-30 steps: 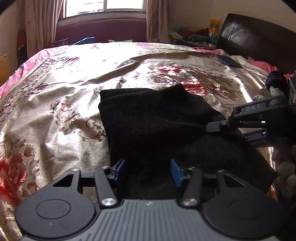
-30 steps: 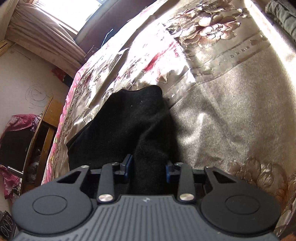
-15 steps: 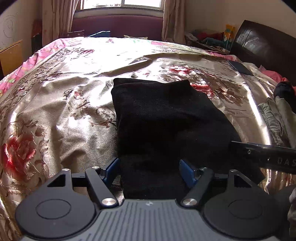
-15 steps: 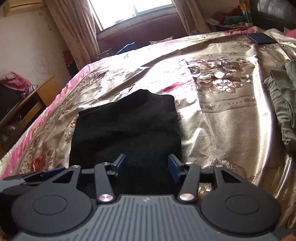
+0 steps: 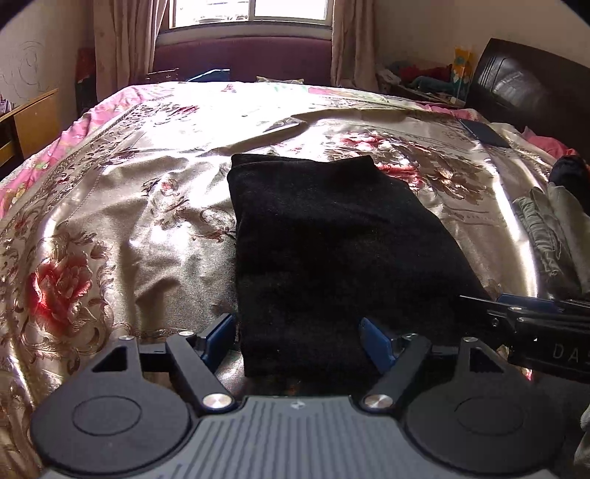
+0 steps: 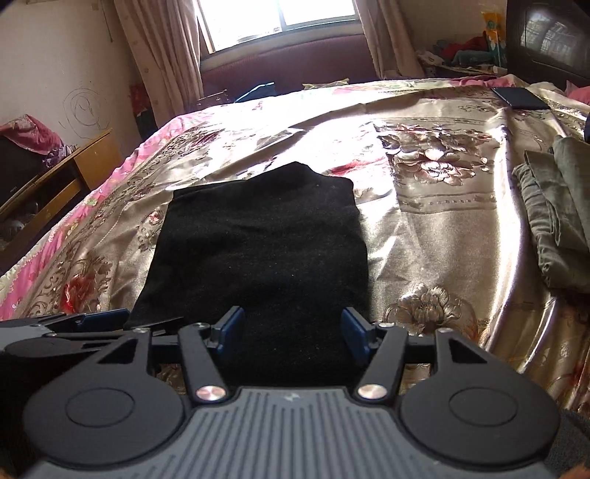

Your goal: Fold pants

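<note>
Where sunlight from the window (image 5: 250, 11) falls across it, the bed (image 5: 110, 206) fills most of both views, covered by a glossy gold spread with red and brown flowers and a pink border along its left edge. A dark headboard (image 5: 531, 81) stands at the far right, and a wooden cabinet (image 6: 62, 173) stands off the bed's left side.

Near the middle of the spread lie the black pants (image 5: 332, 235), folded into a compact rectangle, flat on the cover, with the near edge just ahead of both tools. A heap of olive-green clothes (image 6: 556, 213) lies well apart on the right part of the bed. A dark flat phone-like item (image 6: 520, 97) rests further back toward the headboard.

Left hand-held gripper (image 5: 298, 341): jaws wide and opening; the near edge of the pants shows between the blue pads (image 5: 217, 337), but the pads do not press on the cloth. Nothing is held.

Right hand-held gripper (image 6: 291, 333): jaws parted at a moderate width; black cloth is visible between its pads (image 6: 230, 329), with no grip on it. In the left wrist view this tool appears at the lower right, beside the pants' right edge.
</note>
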Tool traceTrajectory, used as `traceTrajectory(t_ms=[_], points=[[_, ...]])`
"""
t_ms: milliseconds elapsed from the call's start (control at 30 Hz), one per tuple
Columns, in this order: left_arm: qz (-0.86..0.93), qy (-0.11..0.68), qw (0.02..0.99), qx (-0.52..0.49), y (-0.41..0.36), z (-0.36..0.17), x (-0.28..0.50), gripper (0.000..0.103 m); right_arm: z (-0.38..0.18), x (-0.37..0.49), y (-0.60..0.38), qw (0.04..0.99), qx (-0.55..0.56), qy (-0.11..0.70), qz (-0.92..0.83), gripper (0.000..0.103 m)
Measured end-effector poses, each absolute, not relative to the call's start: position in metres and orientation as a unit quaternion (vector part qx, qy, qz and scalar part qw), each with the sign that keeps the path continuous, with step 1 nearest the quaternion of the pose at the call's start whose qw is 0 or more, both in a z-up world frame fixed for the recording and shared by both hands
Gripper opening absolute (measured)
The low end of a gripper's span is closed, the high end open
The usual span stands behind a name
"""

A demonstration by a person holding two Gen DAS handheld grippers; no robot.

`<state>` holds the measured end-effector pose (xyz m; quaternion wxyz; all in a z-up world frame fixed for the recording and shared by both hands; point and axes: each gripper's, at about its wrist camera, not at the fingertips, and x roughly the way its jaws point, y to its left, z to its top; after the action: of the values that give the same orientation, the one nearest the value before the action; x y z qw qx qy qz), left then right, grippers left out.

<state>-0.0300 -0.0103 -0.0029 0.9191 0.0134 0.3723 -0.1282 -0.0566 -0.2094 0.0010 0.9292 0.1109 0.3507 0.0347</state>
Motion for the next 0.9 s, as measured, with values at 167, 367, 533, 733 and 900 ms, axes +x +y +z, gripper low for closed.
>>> traceTrajectory(t_ms=[167,367,533,733,900], points=[[-0.105,0.368,0.924,0.003,-0.0056,-0.0016,-0.0335,0.103,-0.0001,-0.0589,-0.2093,0.928,0.116,0.352,0.034,0.06],[-0.089,0.361,0.929,-0.002,-0.0035,-0.0041,-0.0357,0.103,0.0004,-0.0631,-0.2059,0.929,0.118,0.349,0.042,0.06],[-0.08,0.355,0.931,0.022,-0.01,-0.0036,-0.0388,0.103,-0.0024,-0.0613,-0.2061,0.927,0.118,0.355,0.041,0.06],[-0.082,0.36,0.929,0.018,-0.0093,-0.004,-0.0386,0.103,-0.0037,-0.0604,-0.2061,0.926,0.12,0.357,0.042,0.061],[-0.082,0.358,0.93,0.02,-0.0098,-0.0042,-0.0402,0.103,-0.0046,-0.0599,-0.2079,0.925,0.125,0.358,0.042,0.061]])
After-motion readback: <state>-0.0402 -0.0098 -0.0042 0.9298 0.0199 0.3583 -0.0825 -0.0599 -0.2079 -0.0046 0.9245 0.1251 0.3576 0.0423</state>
